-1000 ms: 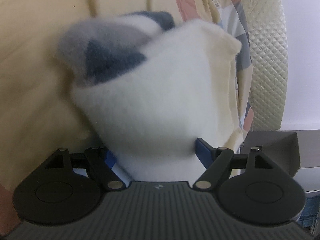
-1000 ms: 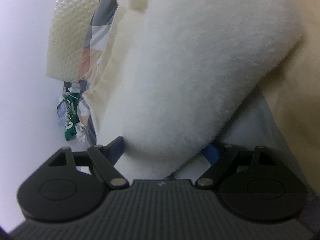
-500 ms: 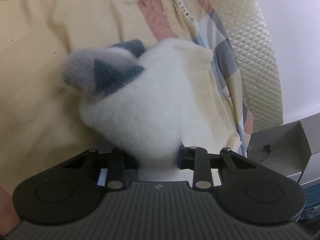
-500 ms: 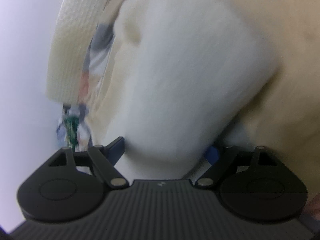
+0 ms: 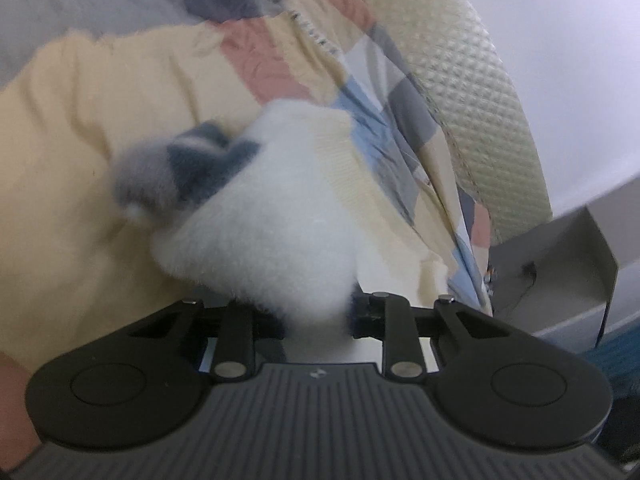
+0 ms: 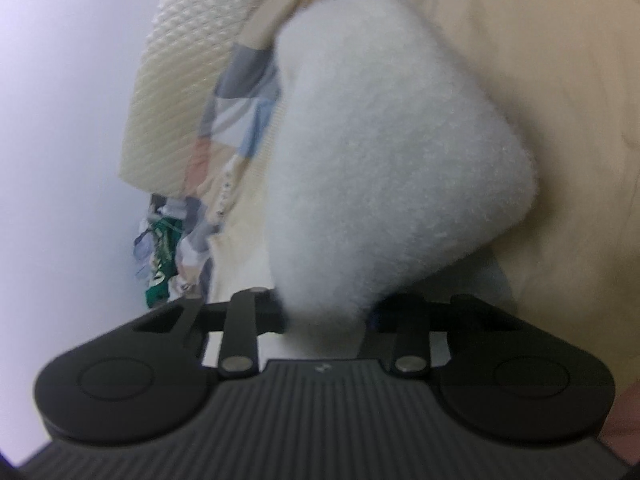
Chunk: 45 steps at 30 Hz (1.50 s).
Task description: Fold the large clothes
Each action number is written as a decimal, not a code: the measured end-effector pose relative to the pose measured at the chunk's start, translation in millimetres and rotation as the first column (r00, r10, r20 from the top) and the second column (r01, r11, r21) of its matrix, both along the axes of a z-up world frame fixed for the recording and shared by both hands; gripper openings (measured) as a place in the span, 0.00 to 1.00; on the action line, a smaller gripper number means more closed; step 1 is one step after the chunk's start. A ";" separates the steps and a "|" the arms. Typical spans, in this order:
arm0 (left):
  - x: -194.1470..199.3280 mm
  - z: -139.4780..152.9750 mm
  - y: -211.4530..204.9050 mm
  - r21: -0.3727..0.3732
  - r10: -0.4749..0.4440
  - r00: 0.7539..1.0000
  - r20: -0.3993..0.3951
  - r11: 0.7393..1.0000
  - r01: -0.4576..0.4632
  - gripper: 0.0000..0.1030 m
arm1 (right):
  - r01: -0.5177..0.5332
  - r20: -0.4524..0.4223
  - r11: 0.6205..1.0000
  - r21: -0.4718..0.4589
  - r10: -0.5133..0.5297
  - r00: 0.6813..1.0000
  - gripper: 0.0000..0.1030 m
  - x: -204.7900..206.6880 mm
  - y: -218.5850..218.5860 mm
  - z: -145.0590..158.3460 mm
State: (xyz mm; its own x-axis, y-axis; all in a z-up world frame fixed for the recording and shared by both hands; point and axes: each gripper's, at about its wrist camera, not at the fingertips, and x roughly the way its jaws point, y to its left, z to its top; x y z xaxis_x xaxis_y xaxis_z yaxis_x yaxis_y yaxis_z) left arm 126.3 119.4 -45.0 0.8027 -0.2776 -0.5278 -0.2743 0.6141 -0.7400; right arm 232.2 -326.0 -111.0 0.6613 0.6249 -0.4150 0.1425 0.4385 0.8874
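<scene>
Both tongs grip fluffy cloth. Left wrist view: the left gripper (image 5: 318, 316) has its jaws closing, pinched on the white fleece garment (image 5: 276, 232), bunched just ahead over the patchwork bedsheet (image 5: 80, 128). Right wrist view: the right gripper (image 6: 326, 320) is closing too, clamped on the same fleece, which hangs forward, blurred.

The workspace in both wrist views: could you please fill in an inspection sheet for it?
Surface: bed under a pale yellow sheet with patchwork blocks.
Job's things: fluffy white garment with grey and blue patches, bunched and blurred.
Clutter: open grey box beside the bed; a green and white heap, too blurred to name.
Grippers: left claw and right claw are closing, each with white fleece between its jaws.
Cables: a dark lead in the grey box, unclear.
Surroundings: quilted cream mattress edge, plain pale wall.
</scene>
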 end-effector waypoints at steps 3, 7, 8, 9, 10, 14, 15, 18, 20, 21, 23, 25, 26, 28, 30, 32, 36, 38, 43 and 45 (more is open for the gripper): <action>-18.2 27.4 -2.2 0.047 -0.020 1.000 0.023 0.999 0.019 0.28 | -0.025 0.049 1.000 -0.010 0.026 0.998 0.35 -12.6 -1.7 23.8; -52.4 54.1 -2.7 0.054 -0.037 0.999 0.005 0.998 0.036 0.29 | -0.052 0.078 0.997 -0.049 0.056 0.995 0.35 -39.4 -5.1 53.8; -61.7 58.7 -2.6 0.057 -0.045 0.999 0.006 0.997 0.044 0.29 | -0.058 0.076 0.997 -0.046 0.061 0.995 0.35 -46.7 -7.7 58.5; -71.1 61.6 -3.0 0.061 -0.054 0.999 0.006 0.997 0.053 0.29 | -0.062 0.078 0.997 -0.047 0.066 0.995 0.35 -53.5 -10.2 62.3; -81.9 64.0 -4.2 0.065 -0.062 0.998 0.003 0.996 0.061 0.29 | -0.066 0.080 0.996 -0.053 0.070 0.994 0.35 -59.5 -11.0 65.5; -122.4 60.6 -7.7 0.065 -0.081 0.997 -0.018 0.995 0.082 0.29 | -0.084 0.083 0.994 -0.073 0.090 0.992 0.35 -92.5 -17.9 72.0; -128.8 57.9 -8.2 0.062 -0.084 0.996 -0.026 0.994 0.085 0.29 | -0.087 0.084 0.993 -0.077 0.093 0.992 0.35 -98.8 -19.4 71.7; -139.6 48.6 -10.0 0.054 -0.092 0.994 -0.054 0.994 0.095 0.30 | -0.087 0.080 0.992 -0.096 0.094 0.992 0.37 -111.0 -20.1 70.4; -137.2 44.7 -11.5 0.063 -0.125 0.990 -0.066 0.990 0.129 0.34 | -0.087 0.075 0.989 -0.116 0.096 0.993 0.40 -113.8 -18.9 70.0; -134.6 43.0 -11.7 0.062 -0.143 0.987 -0.069 0.987 0.147 0.37 | -0.084 0.072 0.989 -0.121 0.093 0.993 0.43 -114.2 -19.5 69.5; -131.7 40.5 -10.1 0.046 -0.168 0.984 -0.067 0.984 0.171 0.46 | -0.075 0.081 0.989 -0.124 0.085 0.993 0.50 -116.7 -22.4 71.0; -131.0 39.5 -7.4 0.028 -0.175 0.984 -0.041 0.984 0.176 0.53 | -0.073 0.107 0.990 -0.118 0.086 0.991 0.59 -117.0 -22.6 73.9; -128.0 40.2 -9.0 0.024 -0.172 0.985 -0.028 0.985 0.173 0.54 | -0.070 0.124 0.992 -0.108 0.084 0.989 0.61 -115.2 -21.6 76.0; -127.0 42.1 -7.8 0.011 -0.165 0.986 0.002 0.986 0.165 0.55 | -0.074 0.154 0.993 -0.092 0.088 0.984 0.61 -114.5 -22.7 79.5; -123.6 46.0 -7.7 0.004 -0.155 0.987 0.035 0.988 0.155 0.56 | -0.079 0.199 0.993 -0.092 0.096 0.975 0.61 -110.8 -22.3 86.8; -114.8 49.9 -6.5 0.003 -0.146 0.988 0.058 0.989 0.146 0.57 | -0.084 0.234 0.991 -0.099 0.106 0.967 0.61 -103.4 -20.1 94.3; -87.3 56.3 -7.2 0.012 -0.126 0.989 0.074 0.992 0.126 0.57 | -0.110 0.253 0.984 -0.138 0.143 0.957 0.62 -70.0 -11.5 98.9; -70.4 59.4 -8.8 0.044 -0.122 0.990 0.073 0.992 0.119 0.57 | -0.119 0.253 0.982 -0.149 0.154 0.955 0.62 -53.1 -9.0 95.6; -14.5 62.1 -6.9 0.157 -0.112 0.991 0.073 0.983 0.100 0.58 | -0.123 0.257 0.976 -0.179 0.167 0.952 0.61 -9.7 4.2 92.5; 7.2 58.1 -6.3 0.217 -0.108 0.992 0.064 0.972 0.091 0.58 | -0.127 0.258 0.971 -0.201 0.177 0.950 0.61 8.6 11.1 89.8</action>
State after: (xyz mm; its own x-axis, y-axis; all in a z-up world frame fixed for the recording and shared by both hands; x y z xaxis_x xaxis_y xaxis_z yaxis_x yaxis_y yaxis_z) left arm 133.4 113.2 13.1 0.8162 -0.2453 -0.5231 -0.1527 0.7816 -0.6048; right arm 240.8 -314.9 -21.2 0.6679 0.6585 -0.3467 -0.1746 0.5915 0.7872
